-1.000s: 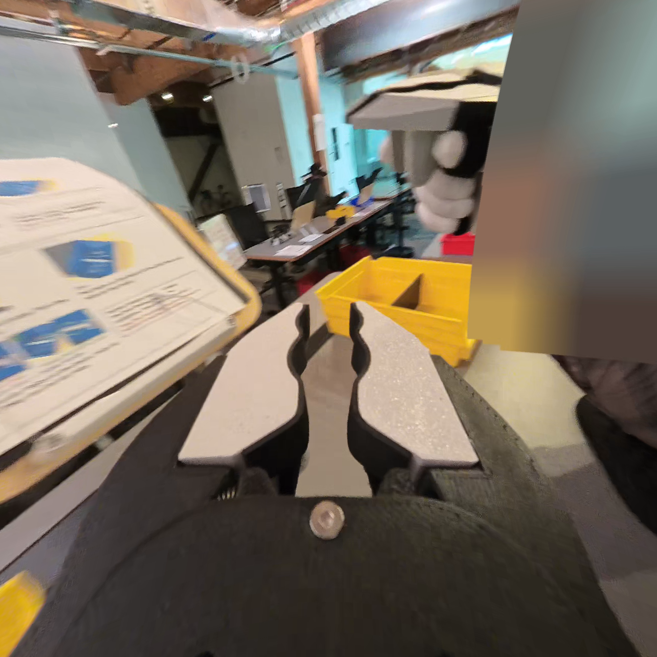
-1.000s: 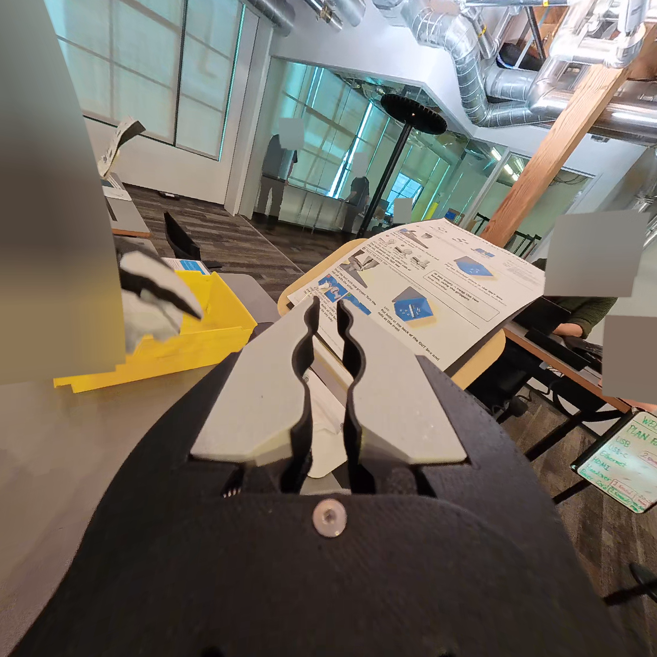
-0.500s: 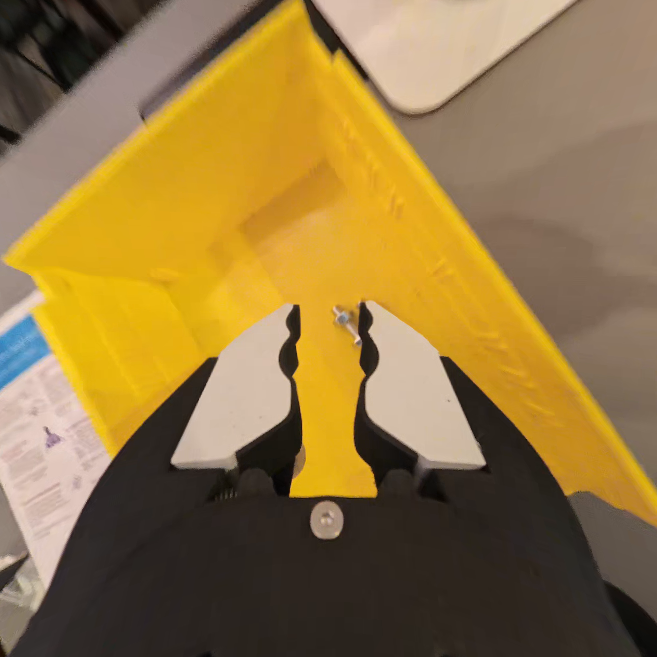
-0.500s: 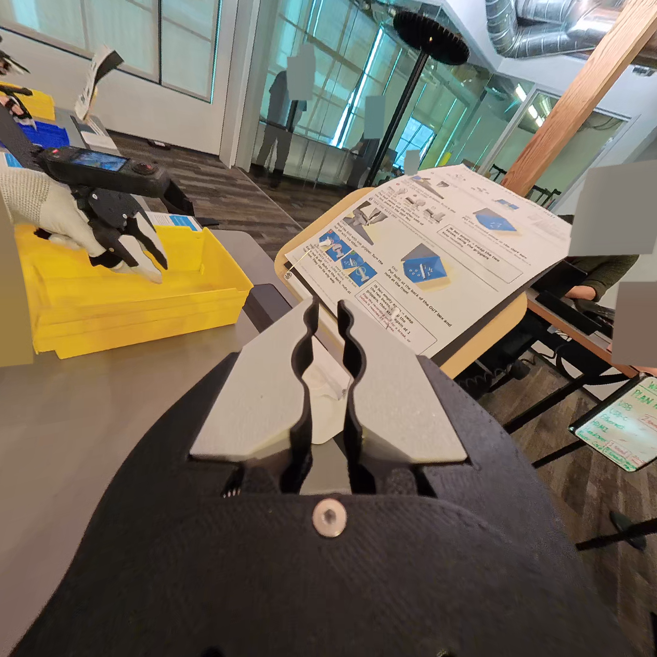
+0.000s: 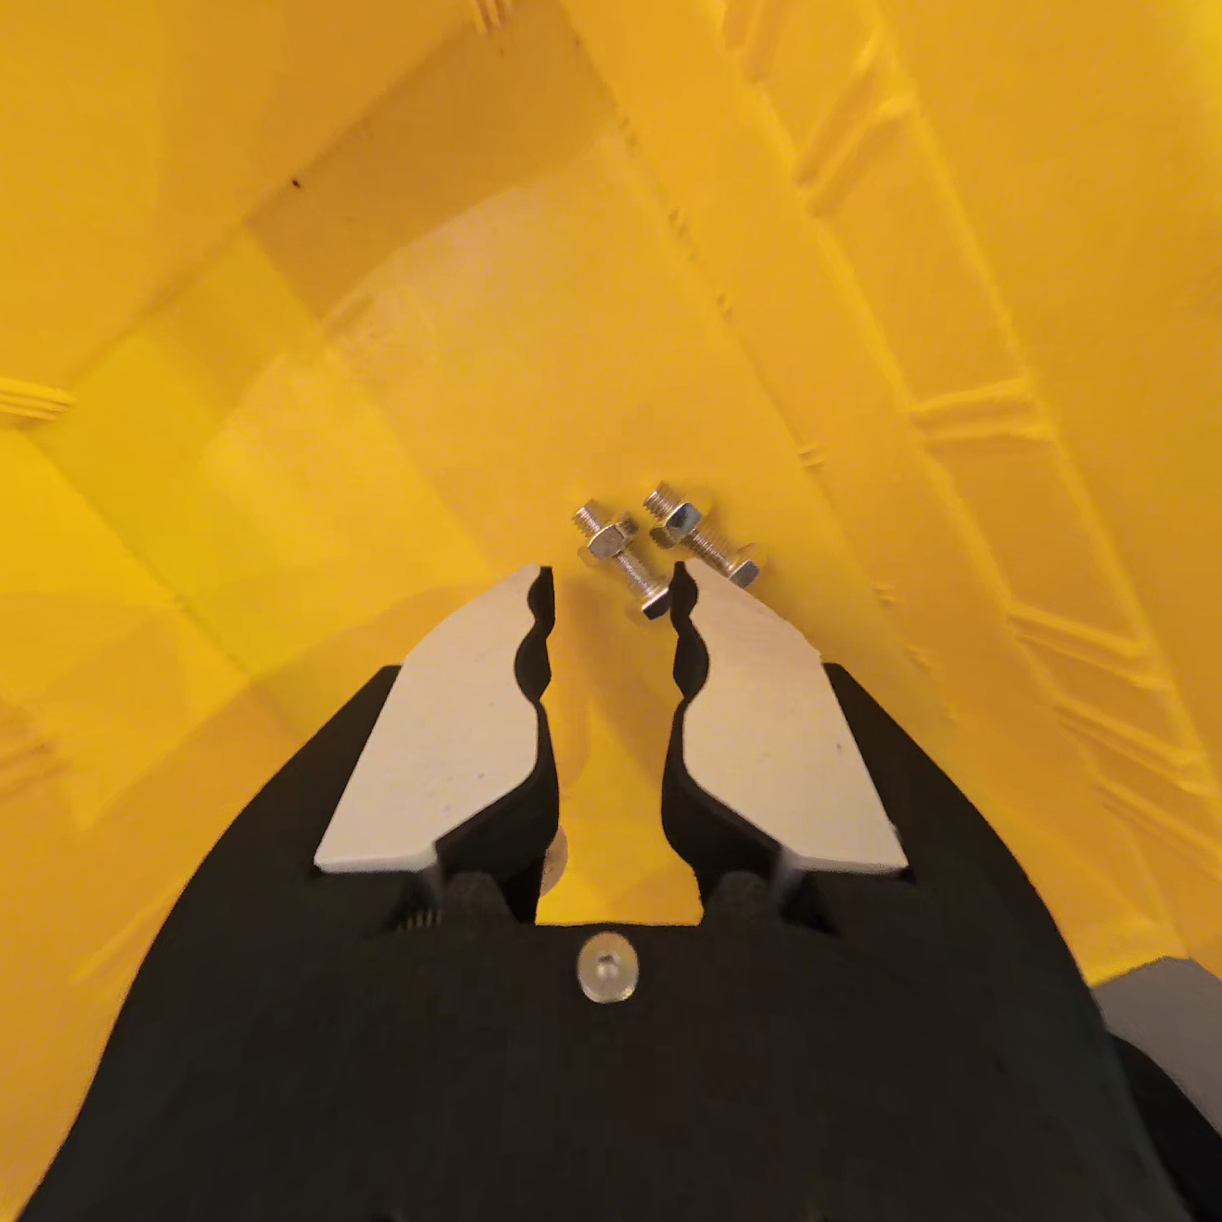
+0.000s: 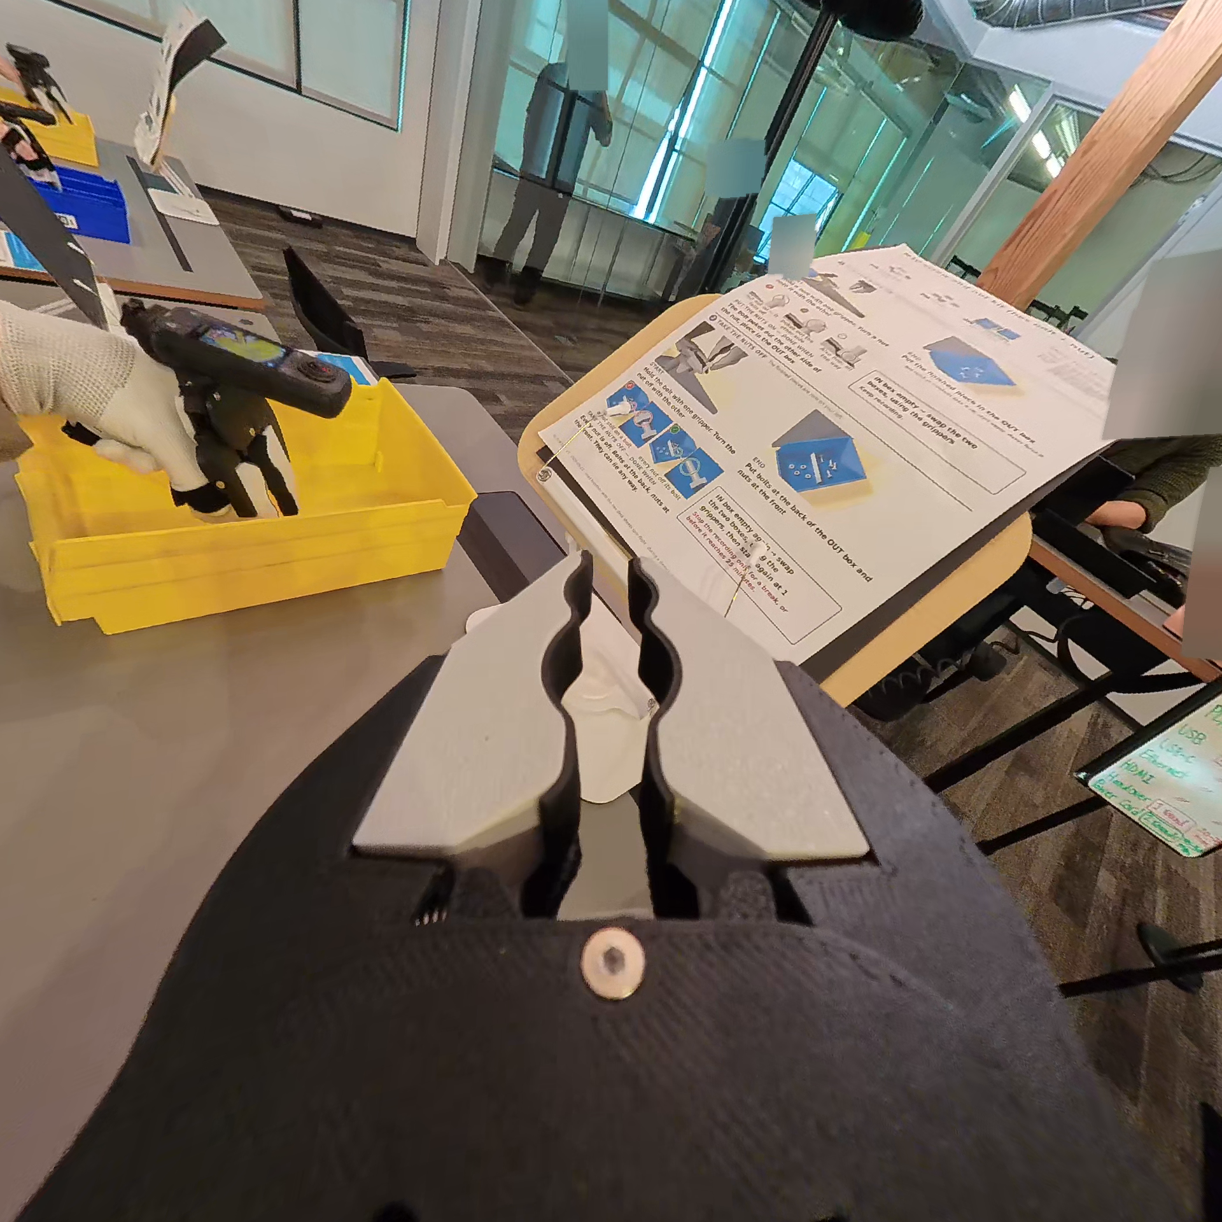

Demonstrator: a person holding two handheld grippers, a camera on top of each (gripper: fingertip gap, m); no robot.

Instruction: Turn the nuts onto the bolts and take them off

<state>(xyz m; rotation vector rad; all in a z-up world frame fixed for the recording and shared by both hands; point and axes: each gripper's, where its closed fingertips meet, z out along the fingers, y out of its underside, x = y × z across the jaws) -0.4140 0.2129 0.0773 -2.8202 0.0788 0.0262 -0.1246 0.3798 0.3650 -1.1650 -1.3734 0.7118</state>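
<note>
Two small silver steel bolts (image 5: 661, 552), nuts on, are lying mid-frame in the yellow plastic bin (image 5: 397, 264); the released left hand-held gripper (image 5: 611, 575) is reaching. The right hand-held gripper (image 6: 605, 569), narrowly parted, is grasping nothing. Unscrewing seems not yet begun.

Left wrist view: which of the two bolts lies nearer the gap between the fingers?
The left bolt: its head lies just inside the right finger's tip; the other bolt lies beyond that finger.

Grey tabletop (image 6: 165, 714) below the tool, dark wood-plank floor (image 6: 397, 311) ahead. Glass partitions (image 6: 661, 132) beyond (teal-lit), a timber post (image 6: 1091, 152) upper right.
</note>
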